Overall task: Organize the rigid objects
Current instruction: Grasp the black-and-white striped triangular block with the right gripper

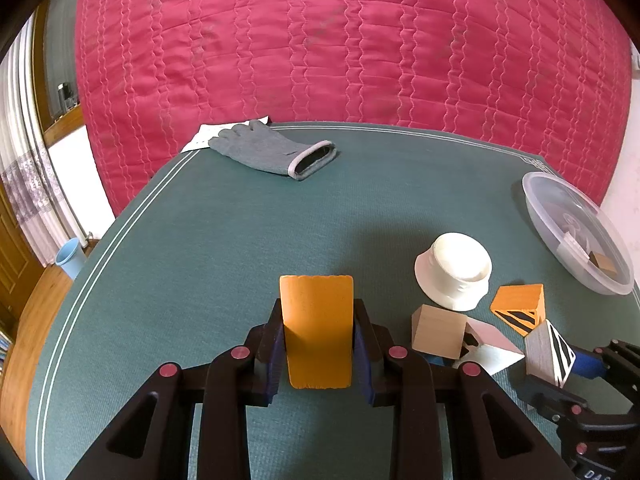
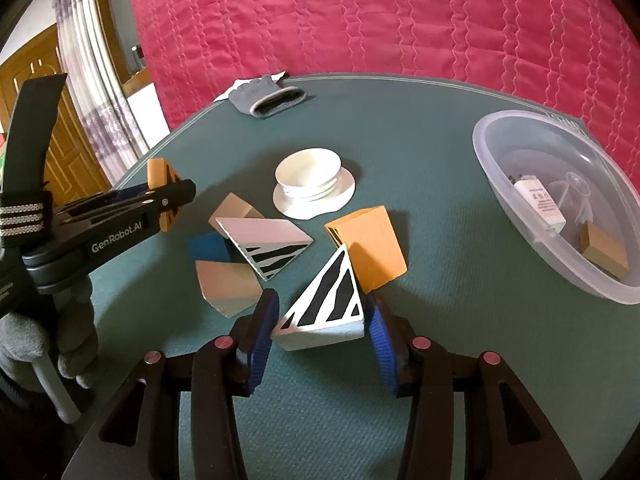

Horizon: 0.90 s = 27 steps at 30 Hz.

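The left hand-held gripper [image 1: 318, 344] squeezed an orange block [image 1: 316, 330] tight. The right hand-held gripper [image 2: 322, 334] pinched a striped wedge [image 2: 326, 304] on the table [image 2: 440, 320].

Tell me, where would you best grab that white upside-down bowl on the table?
Best guess: come straight down from above and pinch the raised round body of the white bowl across its width. It sits upside down, its wide rim flat on the green table, so the rim offers no edge to catch, while the body stands clear.

text: "GenRobot.AI" | on: left gripper [image 2: 176, 200] body | colour: white
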Available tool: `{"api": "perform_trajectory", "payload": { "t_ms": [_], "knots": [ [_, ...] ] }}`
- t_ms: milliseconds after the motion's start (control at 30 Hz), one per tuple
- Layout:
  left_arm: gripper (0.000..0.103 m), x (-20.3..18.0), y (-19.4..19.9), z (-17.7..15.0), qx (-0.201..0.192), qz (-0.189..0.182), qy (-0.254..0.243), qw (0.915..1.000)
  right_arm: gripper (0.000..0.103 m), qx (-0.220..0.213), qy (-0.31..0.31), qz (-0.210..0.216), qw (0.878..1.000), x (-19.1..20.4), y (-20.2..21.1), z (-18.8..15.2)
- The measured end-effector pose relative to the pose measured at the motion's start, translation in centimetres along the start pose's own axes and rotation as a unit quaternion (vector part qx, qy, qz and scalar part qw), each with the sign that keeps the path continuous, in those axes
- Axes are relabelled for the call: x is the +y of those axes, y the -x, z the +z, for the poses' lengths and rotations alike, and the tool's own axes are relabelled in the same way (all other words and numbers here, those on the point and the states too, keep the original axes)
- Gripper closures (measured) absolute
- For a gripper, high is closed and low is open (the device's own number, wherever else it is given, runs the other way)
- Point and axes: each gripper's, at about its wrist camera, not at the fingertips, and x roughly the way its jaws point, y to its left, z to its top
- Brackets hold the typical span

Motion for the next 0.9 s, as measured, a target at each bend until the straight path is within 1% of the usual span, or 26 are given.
{"api": "perform_trajectory", "payload": {
  "t_ms": [33,167,267,333,467,500,533,567,667,800,900],
  "knots": [
    [0.071,0.0,0.0,0.0,0.0,0.001,0.0,1.0,0.06,0.0,0.001,-0.003,1.0,0.0,0.0,0.0],
    [0.071,0.0,0.0,0.0,0.0,0.001,0.0,1.0,0.06,-0.006,0.003,-0.004,1.0,-0.1,0.4,-0.3],
    [0.071,-0.1,-0.1,0.0,0.0,0.001,0.001,1.0,0.061,-0.021,0.0,0.002,1.0,-0.2,1.2,-0.1],
    [0.071,0.0,-0.1,0.0,0.0,0.001,0.0,1.0,0.063,-0.03,-0.004,0.005,1.0,-0.3,1.9,0.0],
    [0.071,0.0,-0.1,0.0,0.0,0.001,0.0,1.0,0.065,-0.05,-0.024,0.004,0.998,-1.4,3.2,0.5],
    [0.071,-0.1,-0.1,0.0,0.0,0.002,0.0,1.0,0.068,-0.052,-0.029,0.004,0.998,-1.8,3.4,0.6],
    [0.071,0.0,-0.1,0.0,0.0,0.001,0.0,1.0,0.085,-0.055,-0.034,0.003,0.998,-2.1,3.5,0.6],
    [0.071,0.1,-0.1,0.0,0.0,0.001,0.0,1.0,0.087,-0.055,-0.04,0.002,0.998,-2.5,3.7,0.7],
    [0.072,0.0,0.0,0.0,-0.001,0.001,0.0,1.0,0.087,-0.063,-0.059,0.0,0.996,-3.7,4.4,1.0],
    [0.071,-0.1,-0.1,0.0,-0.001,0.001,0.0,1.0,0.087,-0.064,-0.065,-0.003,0.996,-4.6,4.8,1.0],
    [0.071,-0.2,-0.1,0.0,-0.002,0.002,0.0,1.0,0.083,-0.052,-0.078,0.012,0.996,-5.1,4.6,0.6]
  ]
}}
